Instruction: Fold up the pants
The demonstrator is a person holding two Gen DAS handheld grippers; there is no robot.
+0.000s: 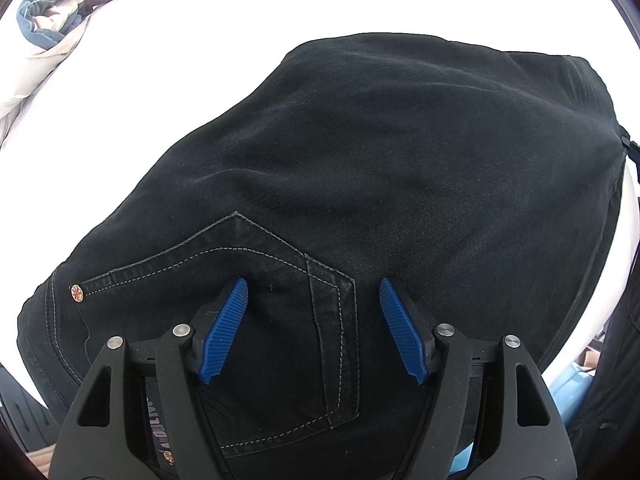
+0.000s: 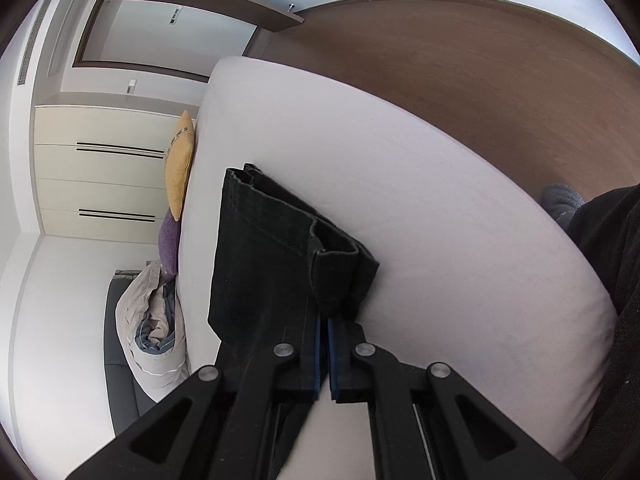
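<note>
Left gripper (image 1: 314, 294) fingers apart over pants (image 1: 360, 168) pocket; right gripper (image 2: 324, 322) fingers clamped on hems.

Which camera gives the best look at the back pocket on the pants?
The left wrist view. The back pocket fills the lower middle of the frame, stitching plain, beneath the open left gripper. The right wrist view shows only the leg hems of the pants, pinched in the right gripper; no pocket is visible there.
</note>
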